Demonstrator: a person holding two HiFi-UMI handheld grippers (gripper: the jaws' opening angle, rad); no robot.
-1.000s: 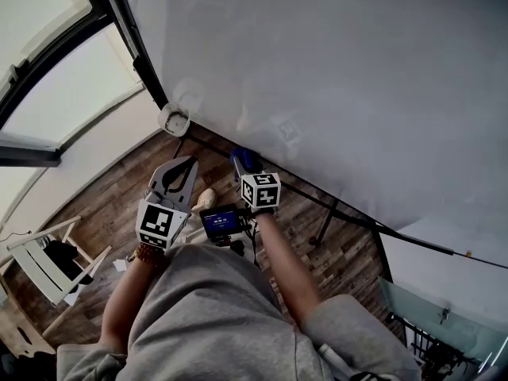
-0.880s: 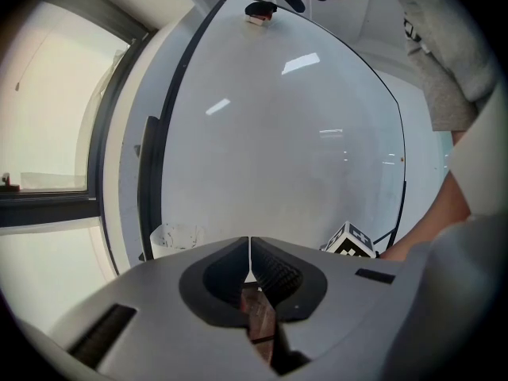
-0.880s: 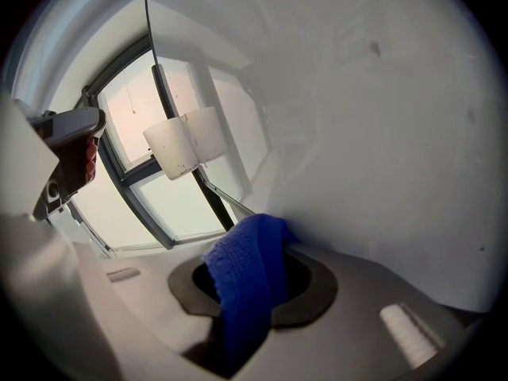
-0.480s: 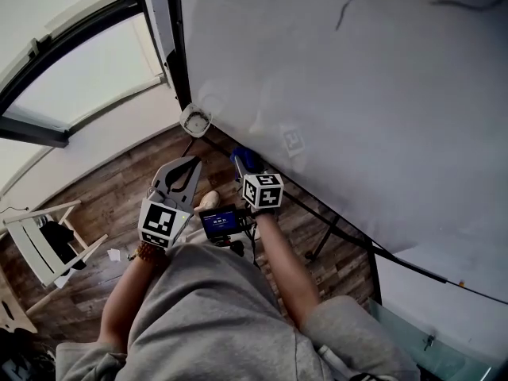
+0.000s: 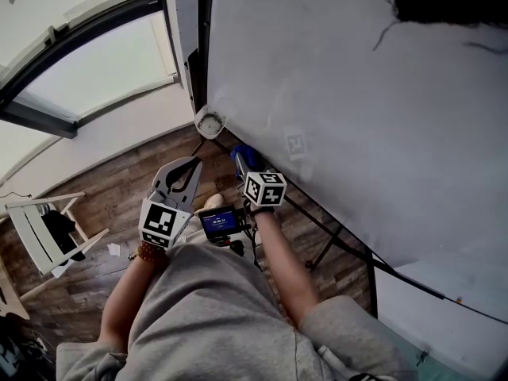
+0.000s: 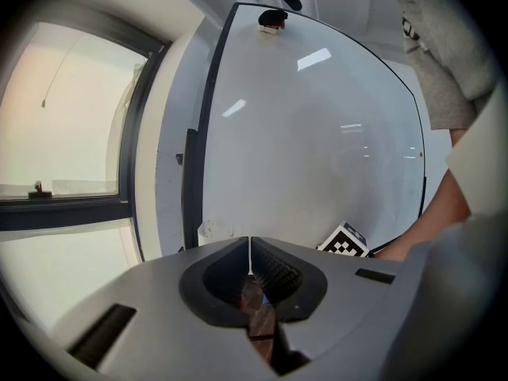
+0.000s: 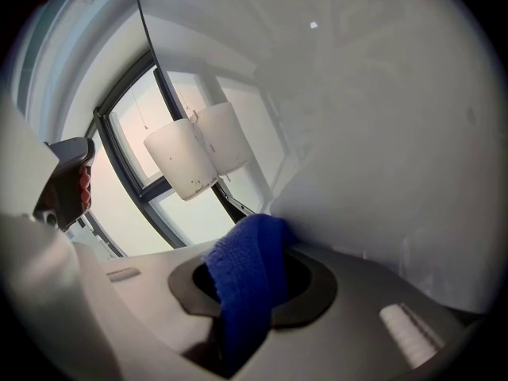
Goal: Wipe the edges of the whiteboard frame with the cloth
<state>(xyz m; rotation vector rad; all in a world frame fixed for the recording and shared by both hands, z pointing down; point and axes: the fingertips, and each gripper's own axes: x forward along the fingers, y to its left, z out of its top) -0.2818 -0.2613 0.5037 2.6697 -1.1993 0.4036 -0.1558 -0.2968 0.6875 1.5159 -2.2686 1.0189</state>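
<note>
We have the blue knitted cloth (image 7: 242, 280) clamped in our right gripper (image 5: 241, 163). It sits at centre frame against the lower run of the thin dark frame (image 6: 209, 133) of the large white whiteboard (image 5: 357, 94), just right of its lower-left corner. Our left gripper (image 5: 193, 163) hangs beside it, jaws pressed together on nothing, clear of the board. The brown wooden floor (image 5: 103, 189) lies open at lower left.

Grey sweatshirt (image 5: 214, 316), bead bracelet (image 5: 147, 254) — left gripper (image 5: 193, 163), right gripper (image 5: 243, 162) grey, b&w cubes (image 5: 164, 221) (image 5: 264, 188).
</note>
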